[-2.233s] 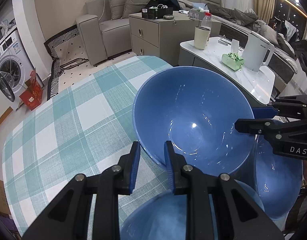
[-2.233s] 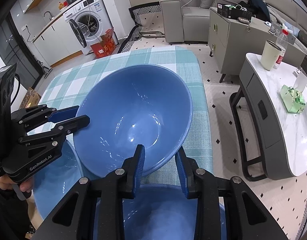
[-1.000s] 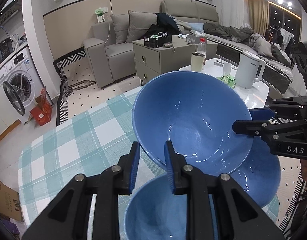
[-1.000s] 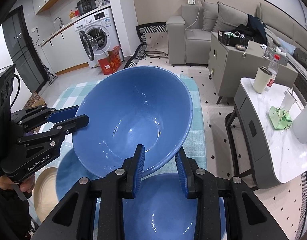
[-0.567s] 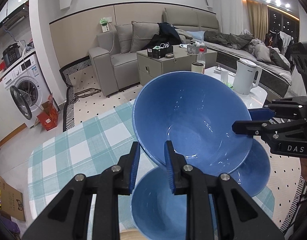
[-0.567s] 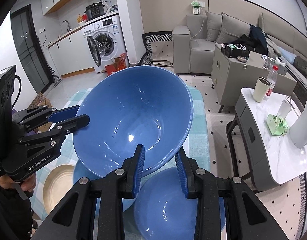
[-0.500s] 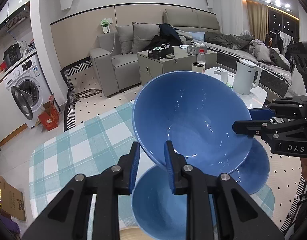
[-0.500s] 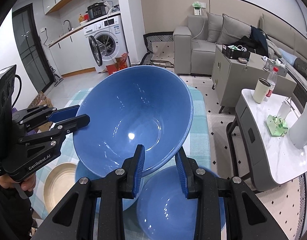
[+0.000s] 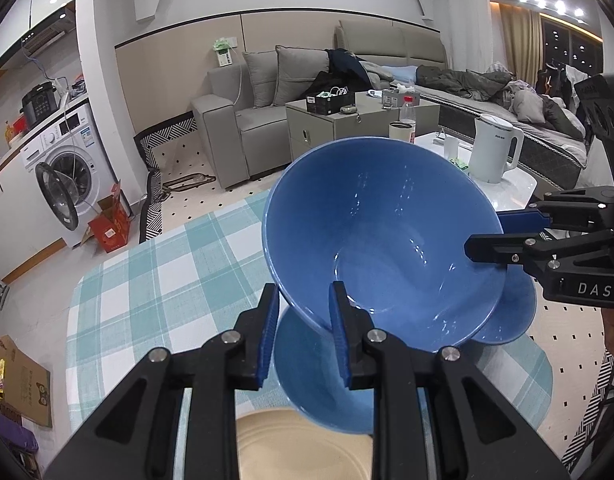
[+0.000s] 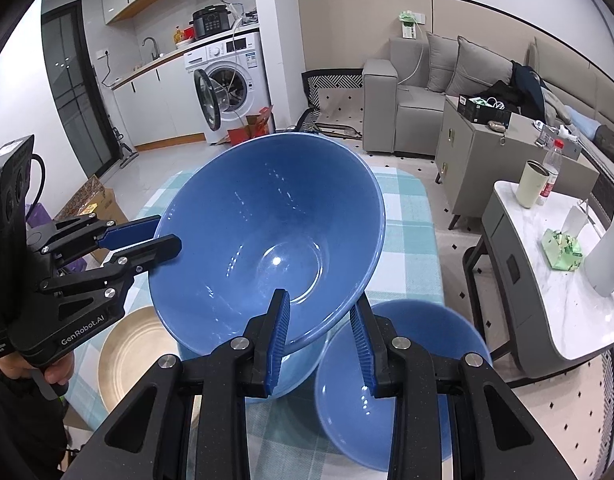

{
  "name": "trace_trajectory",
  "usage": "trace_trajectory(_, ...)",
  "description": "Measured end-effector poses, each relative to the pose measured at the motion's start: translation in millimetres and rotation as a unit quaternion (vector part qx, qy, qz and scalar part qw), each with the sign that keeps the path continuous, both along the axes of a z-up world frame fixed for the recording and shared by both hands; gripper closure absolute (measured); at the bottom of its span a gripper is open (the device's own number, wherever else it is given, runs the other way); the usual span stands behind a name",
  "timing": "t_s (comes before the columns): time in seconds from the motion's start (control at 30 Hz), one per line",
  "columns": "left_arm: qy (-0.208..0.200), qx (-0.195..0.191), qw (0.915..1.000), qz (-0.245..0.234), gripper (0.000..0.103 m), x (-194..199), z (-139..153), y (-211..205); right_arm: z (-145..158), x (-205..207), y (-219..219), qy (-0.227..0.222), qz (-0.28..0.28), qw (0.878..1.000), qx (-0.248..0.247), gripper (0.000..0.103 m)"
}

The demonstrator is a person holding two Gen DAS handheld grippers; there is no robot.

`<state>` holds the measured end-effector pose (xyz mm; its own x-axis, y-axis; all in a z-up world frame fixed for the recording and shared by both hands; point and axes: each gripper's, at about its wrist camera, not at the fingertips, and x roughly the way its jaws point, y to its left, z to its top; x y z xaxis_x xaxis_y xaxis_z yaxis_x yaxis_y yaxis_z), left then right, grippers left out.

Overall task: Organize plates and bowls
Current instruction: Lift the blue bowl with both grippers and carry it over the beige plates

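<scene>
Both tongs, left (image 9: 301, 334) and right (image 10: 321, 334), clamp the raised bowl's (image 9: 381, 240) opposite rims.

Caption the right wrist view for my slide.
Both claws, right and left, grip the large glossy blue bowl above two smaller blue bowls and a round tan plate.

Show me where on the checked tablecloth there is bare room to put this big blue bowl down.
The far half of the checked tablecloth, toward the washing machine, is bare. The near end is crowded: two blue bowls and a tan plate sit under the big blue bowl, gripped by the left hand-held gripper and right hand-held gripper.
</scene>
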<state>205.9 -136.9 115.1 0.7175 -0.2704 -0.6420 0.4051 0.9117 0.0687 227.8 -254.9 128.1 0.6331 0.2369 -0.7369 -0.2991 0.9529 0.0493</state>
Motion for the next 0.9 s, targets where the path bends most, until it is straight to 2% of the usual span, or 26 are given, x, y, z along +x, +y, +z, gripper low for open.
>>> trace_trajectory(0.43,0.011,0.008,0.9998,0.016,0.080,-17,-19,12,-29,-11,19,0.019,0.015,1.000,-0.008,0.071)
trace_trajectory(0.9,0.052,0.013,0.9982,0.027,0.080,-10,-55,20,-69,-2,34,0.059,0.024,0.998,-0.021,0.071)
